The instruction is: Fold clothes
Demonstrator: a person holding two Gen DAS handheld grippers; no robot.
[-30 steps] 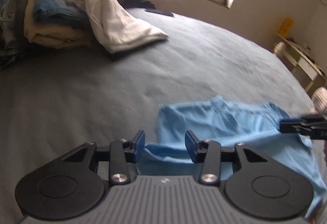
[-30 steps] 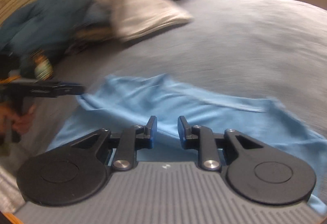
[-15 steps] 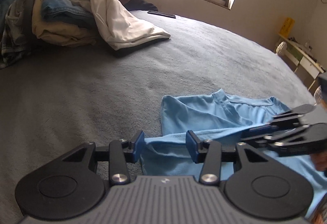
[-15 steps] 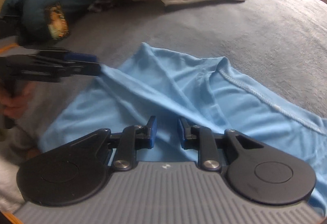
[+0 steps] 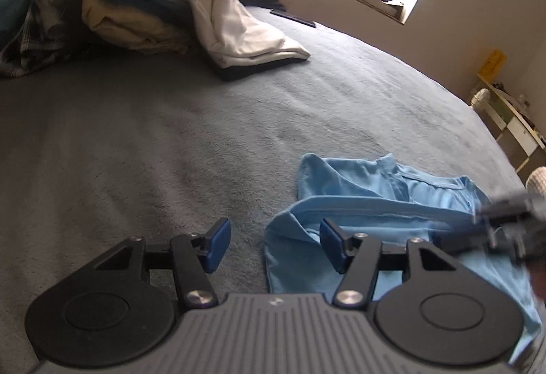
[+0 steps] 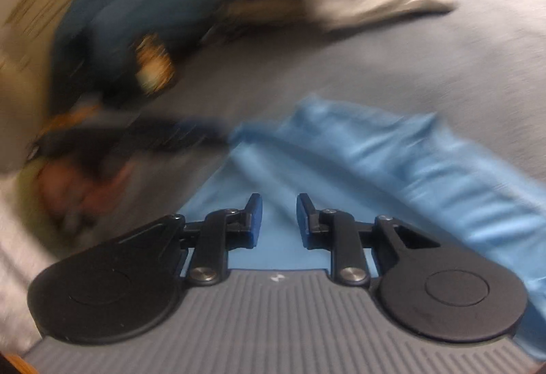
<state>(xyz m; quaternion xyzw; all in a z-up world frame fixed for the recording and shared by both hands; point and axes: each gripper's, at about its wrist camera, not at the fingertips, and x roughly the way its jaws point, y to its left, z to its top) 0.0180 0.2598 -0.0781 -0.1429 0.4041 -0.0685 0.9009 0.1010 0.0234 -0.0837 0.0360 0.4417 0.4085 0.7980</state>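
Left tool (image 5: 273, 246) was seen opening, pads clear of the light blue shirt (image 5: 392, 213), whose corner lay between them. Right tool (image 6: 276, 217) was narrowly parted over the shirt, nothing gripped. Shirt lay rumpled on the grey bed (image 5: 170, 135); a clothes pile (image 5: 136, 9) lay beyond.

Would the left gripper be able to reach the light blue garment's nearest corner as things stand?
Probably yes: the left gripper, jaws opening, sits right at the light blue garment on the grey bed cover, with nothing between.
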